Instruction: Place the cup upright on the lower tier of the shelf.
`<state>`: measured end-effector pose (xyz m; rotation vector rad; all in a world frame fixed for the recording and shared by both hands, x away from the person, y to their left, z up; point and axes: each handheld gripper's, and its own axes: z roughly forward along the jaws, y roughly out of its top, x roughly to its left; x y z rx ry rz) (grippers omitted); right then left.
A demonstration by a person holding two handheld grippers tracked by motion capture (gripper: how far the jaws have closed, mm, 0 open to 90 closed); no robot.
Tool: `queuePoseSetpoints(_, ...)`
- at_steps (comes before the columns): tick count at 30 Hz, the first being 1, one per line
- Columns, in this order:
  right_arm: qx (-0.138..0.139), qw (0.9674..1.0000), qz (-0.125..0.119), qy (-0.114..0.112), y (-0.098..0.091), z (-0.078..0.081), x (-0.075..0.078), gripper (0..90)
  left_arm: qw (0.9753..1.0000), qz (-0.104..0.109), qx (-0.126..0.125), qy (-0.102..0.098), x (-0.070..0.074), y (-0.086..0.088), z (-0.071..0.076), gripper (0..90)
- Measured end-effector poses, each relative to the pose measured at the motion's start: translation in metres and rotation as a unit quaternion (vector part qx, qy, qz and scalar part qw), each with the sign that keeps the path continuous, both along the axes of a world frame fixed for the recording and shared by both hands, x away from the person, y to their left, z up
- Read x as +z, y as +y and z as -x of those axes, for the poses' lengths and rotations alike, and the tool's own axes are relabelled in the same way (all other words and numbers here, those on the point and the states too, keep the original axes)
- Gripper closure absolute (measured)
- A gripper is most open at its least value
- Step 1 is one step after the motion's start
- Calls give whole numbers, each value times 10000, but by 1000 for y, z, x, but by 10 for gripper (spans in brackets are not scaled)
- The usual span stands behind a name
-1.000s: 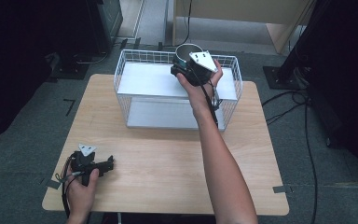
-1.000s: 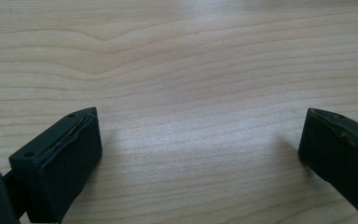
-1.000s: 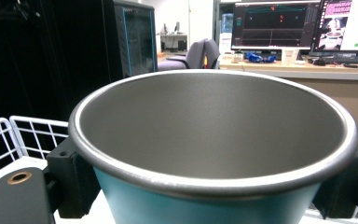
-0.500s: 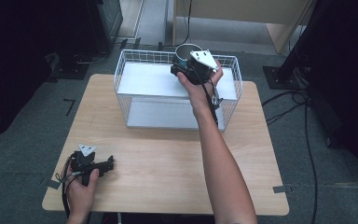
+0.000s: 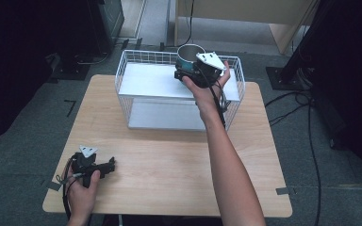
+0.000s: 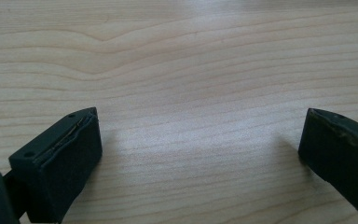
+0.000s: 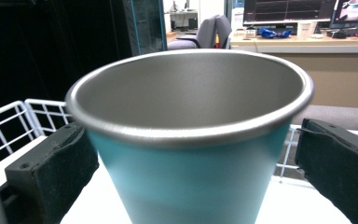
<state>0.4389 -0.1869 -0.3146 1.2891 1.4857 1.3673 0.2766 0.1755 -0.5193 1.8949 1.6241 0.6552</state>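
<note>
My right gripper (image 5: 188, 70) has just been opening; its jaws now stand spread either side of the teal cup (image 7: 191, 154), apparently clear of its wall. The cup stands upright between them on the top shelf of the white wire rack (image 5: 136, 63). My left gripper (image 5: 109, 165) rests on the worktop (image 5: 169, 160), jaws spread, nothing between them.

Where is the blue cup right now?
In the high view the cup stands upright on the top shelf of the white wire rack, at its far right end. It sits between the open jaws of the right claw.
</note>
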Motion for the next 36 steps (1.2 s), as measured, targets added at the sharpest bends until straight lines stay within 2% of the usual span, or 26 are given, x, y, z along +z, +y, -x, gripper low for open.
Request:
queuePoseSetpoints(6,119,9998,130,6,-5,12,-4,0,10000,-1,-3,3,0,0,0,0)
queuePoseSetpoints(23,201,9997,108,-36,-32,51,-16,0,10000,-17,-18,1,0,0,0,0)
queuePoseSetpoints(36,249,9994,161,-182,-49,80,-25,0,10000,-17,-21,1,0,0,0,0)
